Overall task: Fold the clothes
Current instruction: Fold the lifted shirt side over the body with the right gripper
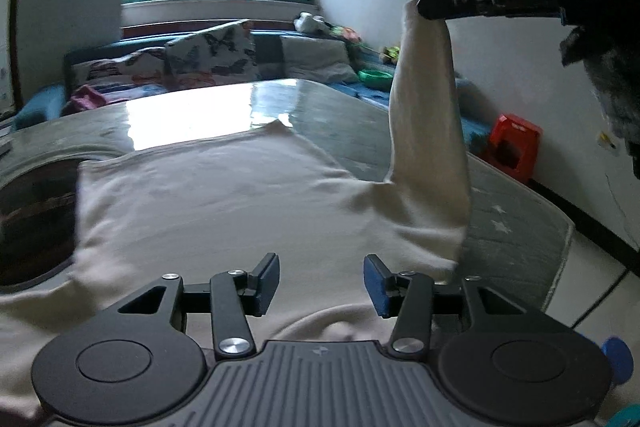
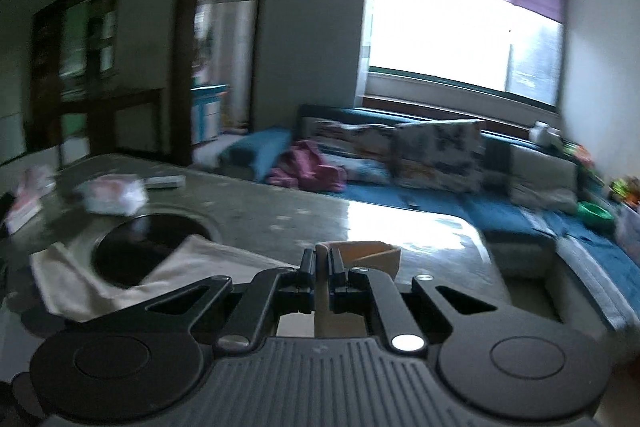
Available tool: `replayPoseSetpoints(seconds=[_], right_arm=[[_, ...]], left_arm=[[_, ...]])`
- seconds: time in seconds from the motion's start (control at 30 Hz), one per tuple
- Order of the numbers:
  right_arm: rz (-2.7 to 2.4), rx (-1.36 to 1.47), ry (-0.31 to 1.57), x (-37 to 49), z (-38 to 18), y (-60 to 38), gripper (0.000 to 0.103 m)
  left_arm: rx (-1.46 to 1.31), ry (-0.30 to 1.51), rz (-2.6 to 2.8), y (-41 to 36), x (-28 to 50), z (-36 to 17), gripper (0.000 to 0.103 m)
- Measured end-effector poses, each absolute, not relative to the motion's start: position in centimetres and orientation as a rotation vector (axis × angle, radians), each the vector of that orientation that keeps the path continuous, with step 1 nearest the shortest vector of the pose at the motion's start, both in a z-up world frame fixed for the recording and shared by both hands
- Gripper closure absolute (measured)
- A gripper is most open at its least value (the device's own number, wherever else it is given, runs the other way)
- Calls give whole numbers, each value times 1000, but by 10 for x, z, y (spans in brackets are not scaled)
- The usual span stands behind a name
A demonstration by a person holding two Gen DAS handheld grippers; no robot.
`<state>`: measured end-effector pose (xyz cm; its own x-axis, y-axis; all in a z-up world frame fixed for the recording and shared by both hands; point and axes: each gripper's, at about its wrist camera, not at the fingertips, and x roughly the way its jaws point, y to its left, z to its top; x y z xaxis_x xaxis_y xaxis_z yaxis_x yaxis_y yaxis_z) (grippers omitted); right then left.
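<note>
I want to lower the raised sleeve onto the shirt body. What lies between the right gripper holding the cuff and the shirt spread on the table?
In the left wrist view, only the sleeve hangs from the right gripper to the shirt; nothing else lies between.

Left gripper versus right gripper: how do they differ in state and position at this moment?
The left gripper is open and holds nothing; the right gripper is shut on the sleeve of the cream shirt. The left gripper hovers low over the shirt's body near its collar; the right gripper is raised high, lifting the sleeve off the table. Both are black two-finger grippers working on the same shirt.
</note>
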<state>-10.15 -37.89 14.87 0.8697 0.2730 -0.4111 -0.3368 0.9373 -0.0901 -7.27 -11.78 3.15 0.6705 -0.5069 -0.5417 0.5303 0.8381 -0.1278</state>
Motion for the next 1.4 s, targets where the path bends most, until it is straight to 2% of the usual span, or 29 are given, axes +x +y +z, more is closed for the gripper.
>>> replayPoseSetpoints(seconds=[0.23, 0.53, 0.7, 0.8, 1.13, 1.3, 1.37, 1.4], right_arm=[[480, -228, 484, -87, 125, -307, 98], [666, -294, 628, -91, 68, -244, 97], [713, -318, 652, -100, 60, -237, 92], [696, -309, 638, -104, 68, -250, 81], [429, -273, 706, -129, 62, -348, 67], [323, -252, 759, -146, 42, -383, 65], [308, -235, 766, -150, 38, -389, 64], [303, -223, 764, -151, 36, -391, 64]], left_arm=[[-16, 597, -492, -73, -76, 28, 52], [-56, 612, -430, -46, -85, 23, 52], [-55, 621, -429, -47, -85, 21, 52], [-50, 614, -438, -49, -84, 22, 52], [-33, 624, -441, -59, -70, 21, 54], [-7, 656, -437, -67, -63, 15, 64], [6, 649, -429, -69, -63, 17, 74], [9, 642, -429, -70, -61, 20, 83]])
